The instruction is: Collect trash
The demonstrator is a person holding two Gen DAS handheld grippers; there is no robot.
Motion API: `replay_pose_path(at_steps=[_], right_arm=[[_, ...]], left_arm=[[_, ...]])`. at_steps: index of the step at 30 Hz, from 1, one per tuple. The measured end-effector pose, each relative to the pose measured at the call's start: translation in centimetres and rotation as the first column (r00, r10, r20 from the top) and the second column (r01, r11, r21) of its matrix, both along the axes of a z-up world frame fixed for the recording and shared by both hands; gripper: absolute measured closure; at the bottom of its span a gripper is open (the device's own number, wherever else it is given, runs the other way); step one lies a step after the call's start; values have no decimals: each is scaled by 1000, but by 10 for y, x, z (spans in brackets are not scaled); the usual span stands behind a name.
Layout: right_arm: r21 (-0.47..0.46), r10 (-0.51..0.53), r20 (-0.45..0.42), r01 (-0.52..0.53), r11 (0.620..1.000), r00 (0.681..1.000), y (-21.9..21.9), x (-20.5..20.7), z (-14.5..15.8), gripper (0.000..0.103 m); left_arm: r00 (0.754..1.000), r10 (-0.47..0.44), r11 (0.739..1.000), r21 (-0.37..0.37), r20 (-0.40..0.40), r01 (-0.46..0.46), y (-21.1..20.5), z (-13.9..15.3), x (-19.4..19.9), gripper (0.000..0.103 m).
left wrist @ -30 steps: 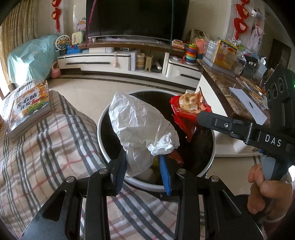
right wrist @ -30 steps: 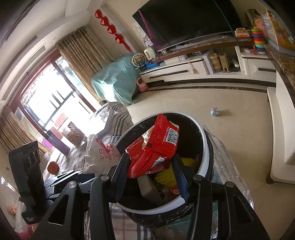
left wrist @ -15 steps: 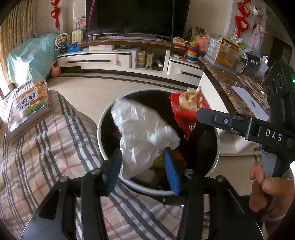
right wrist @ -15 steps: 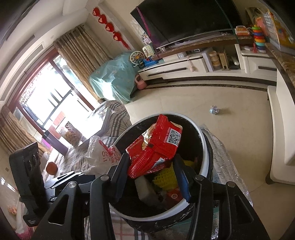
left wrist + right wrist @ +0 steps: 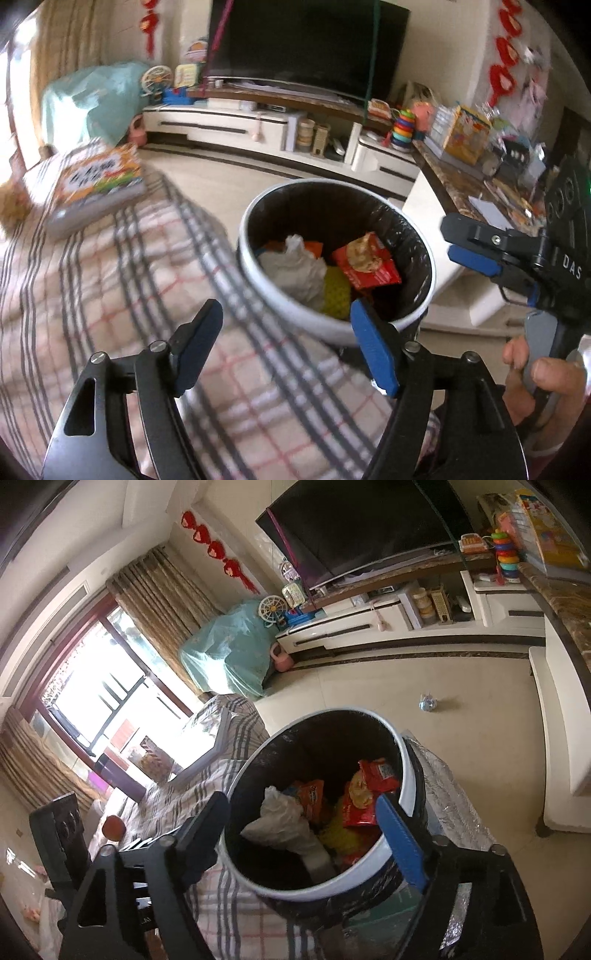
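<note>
Crumpled white plastic and a red snack packet lie dropped in the bin.

Both the white bag (image 5: 295, 266) and the red snack wrapper (image 5: 365, 264) rest inside the black-lined trash bin (image 5: 424, 236), beside the plaid-covered sofa's edge. The left gripper (image 5: 286, 349) and the right gripper (image 5: 304, 834) have just been opening; nothing is held, probably so the pieces could drop in.

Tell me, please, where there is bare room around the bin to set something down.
Free: the plaid cover between the book and the bin, and the floor between the bin and the TV cabinet, apart from one small scrap. Crowded: the counter on the right, and the bin, holding a white bag and red wrappers.
</note>
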State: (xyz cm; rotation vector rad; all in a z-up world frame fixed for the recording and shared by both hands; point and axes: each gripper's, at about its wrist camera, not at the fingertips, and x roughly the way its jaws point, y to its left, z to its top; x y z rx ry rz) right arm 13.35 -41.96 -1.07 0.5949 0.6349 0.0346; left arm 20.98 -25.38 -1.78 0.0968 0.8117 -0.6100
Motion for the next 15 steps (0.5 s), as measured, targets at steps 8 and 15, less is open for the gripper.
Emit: replay_pose_path(at_steps=[8, 15], right_arm=[[-13, -35, 13, 35, 999, 999, 30, -34, -7, 10], [-133, -57, 76, 66, 989, 995, 66, -61, 2, 4]], left_arm=[[994, 106, 992, -69, -16, -107, 49, -8, -35, 26], [975, 207, 975, -98, 84, -199, 86, 1, -72, 13]])
